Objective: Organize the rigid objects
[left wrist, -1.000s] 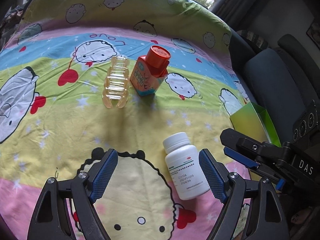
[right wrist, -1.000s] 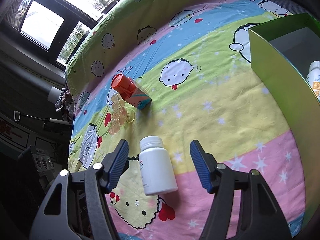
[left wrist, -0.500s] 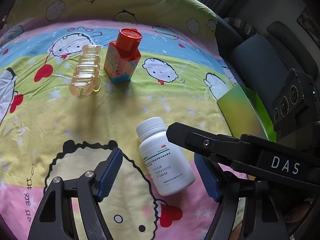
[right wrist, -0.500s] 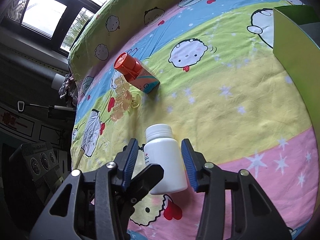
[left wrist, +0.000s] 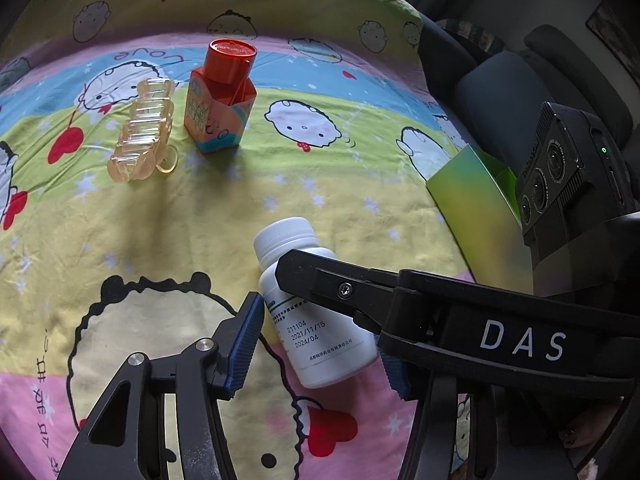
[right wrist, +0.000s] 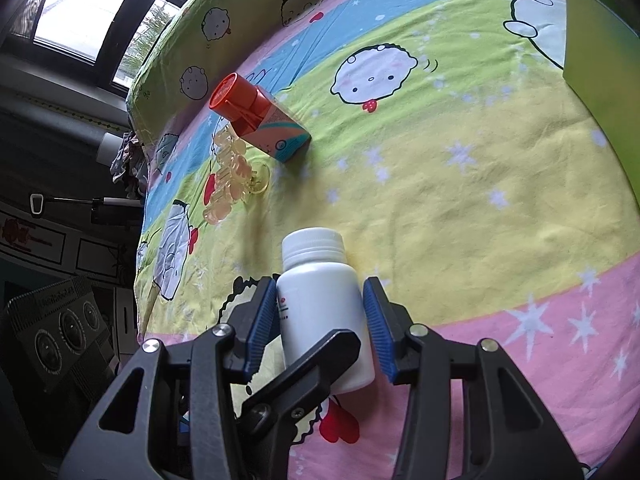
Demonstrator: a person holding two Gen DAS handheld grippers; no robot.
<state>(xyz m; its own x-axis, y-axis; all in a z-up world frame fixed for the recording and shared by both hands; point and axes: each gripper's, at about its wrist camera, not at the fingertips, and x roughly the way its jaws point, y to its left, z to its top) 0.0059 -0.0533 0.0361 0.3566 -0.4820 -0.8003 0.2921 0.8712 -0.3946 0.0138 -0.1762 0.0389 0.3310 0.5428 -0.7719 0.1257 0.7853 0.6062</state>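
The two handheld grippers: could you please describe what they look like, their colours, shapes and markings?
Both are alike: the left gripper and right gripper have black, angular, cut-out frames with silver screws at the joints, and flat fingers faced with ribbed blue pads. The right one carries white "DAS" lettering and a black camera block with round lenses and a green light.

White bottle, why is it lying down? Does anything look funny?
Yes. The white bottle lies on its side on the sheet, while the orange-capped bottle stands upright. Odder: the right gripper clamps it while the left gripper is closing its jaws around it too.
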